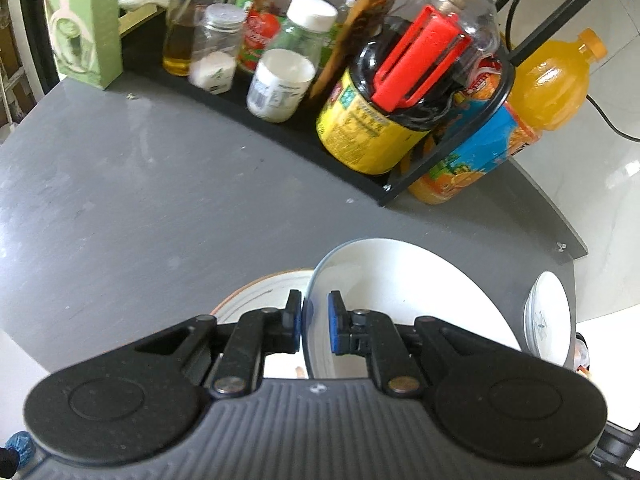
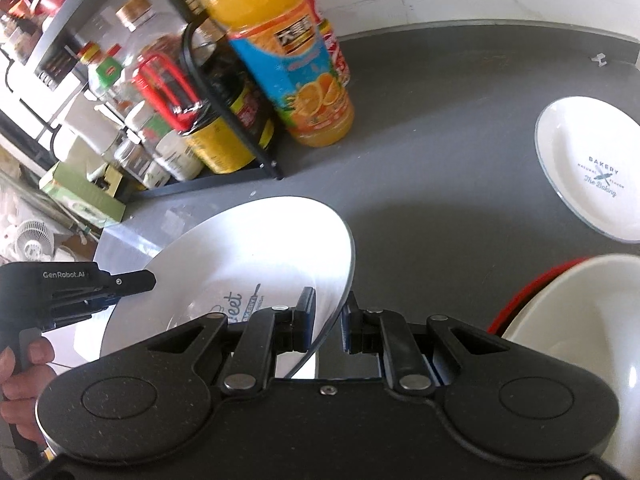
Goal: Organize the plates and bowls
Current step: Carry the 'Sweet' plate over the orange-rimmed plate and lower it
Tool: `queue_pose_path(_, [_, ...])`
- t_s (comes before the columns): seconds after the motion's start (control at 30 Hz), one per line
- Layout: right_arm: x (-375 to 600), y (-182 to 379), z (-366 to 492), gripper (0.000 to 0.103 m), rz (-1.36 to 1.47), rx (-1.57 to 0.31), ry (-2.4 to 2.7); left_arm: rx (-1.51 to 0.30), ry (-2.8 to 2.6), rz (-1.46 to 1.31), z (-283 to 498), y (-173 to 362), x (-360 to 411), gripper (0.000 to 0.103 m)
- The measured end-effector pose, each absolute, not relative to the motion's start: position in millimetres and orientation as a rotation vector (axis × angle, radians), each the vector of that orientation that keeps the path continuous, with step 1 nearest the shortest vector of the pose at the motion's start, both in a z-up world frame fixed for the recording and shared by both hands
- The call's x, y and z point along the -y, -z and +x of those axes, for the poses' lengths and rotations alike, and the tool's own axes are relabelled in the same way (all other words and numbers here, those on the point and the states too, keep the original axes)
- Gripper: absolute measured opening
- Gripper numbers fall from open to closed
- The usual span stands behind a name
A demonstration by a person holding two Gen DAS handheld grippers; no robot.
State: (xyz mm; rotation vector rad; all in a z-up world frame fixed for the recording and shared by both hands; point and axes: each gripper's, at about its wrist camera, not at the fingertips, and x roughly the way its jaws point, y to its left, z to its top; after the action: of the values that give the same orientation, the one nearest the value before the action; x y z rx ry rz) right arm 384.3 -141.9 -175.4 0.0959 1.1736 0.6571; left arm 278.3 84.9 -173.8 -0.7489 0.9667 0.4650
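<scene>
A large white plate (image 1: 400,292) (image 2: 256,256) with printed lettering hangs tilted above the grey table (image 1: 140,184). My left gripper (image 1: 314,322) is shut on its rim, one pad on each side. In the right wrist view that left gripper (image 2: 132,280) shows on the plate's left edge, held by a hand. My right gripper (image 2: 330,320) is shut on the opposite rim, which runs slantwise between its pads. An orange-rimmed dish (image 1: 256,292) lies under the left gripper. A small white "Bakery" plate (image 1: 548,320) (image 2: 592,176) rests on the table. A red-rimmed white bowl (image 2: 580,320) sits at lower right.
A black rack (image 1: 352,172) packed with bottles and jars lines the back of the table. An orange juice bottle (image 2: 288,64) (image 1: 520,112) stands beside it, and a green box (image 1: 86,24) at its far left. The table's edge (image 1: 576,248) lies to the right.
</scene>
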Motion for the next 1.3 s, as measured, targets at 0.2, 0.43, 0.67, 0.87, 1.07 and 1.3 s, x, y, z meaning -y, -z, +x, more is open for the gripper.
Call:
queue_pose_path(0.2, [134.6,175.6,363.5,0.014,0.064,-1.163,-0.659,-0.973,-0.464,-0.735,263.2,178.3,-88.4,0.011])
queue_pose_path(0.43, [132.3,180.0,350.8,0.014,0.040,-1.150,-0.652,-0.992,-0.456,-0.707,250.8,186.4,-87.8,0.011])
queue_pose_path(0.67, [129.0,188.2,339.4,0.014,0.010,-1.154,-0.640,-1.018,-0.453,-0.692,243.3,196.5,-90.0,0.011])
queue_pose_path(0.87, [124.2,190.9,332.5,0.014,-0.023,-1.145,-0.643,-1.041,-0.456,-0.678,240.7,204.3,-89.5,0.011])
queue_pose_path(1.07, [120.1,194.6,326.0,0.014,-0.062,-1.151,-0.645,-1.065,-0.470,-0.629,240.5,208.8,-85.3,0.012])
queue_pose_path(1.3, [118.8,198.0,323.5,0.014,-0.084,-1.148,-0.616,-1.079,-0.460,-0.639,241.1,216.4,-84.0,0.014])
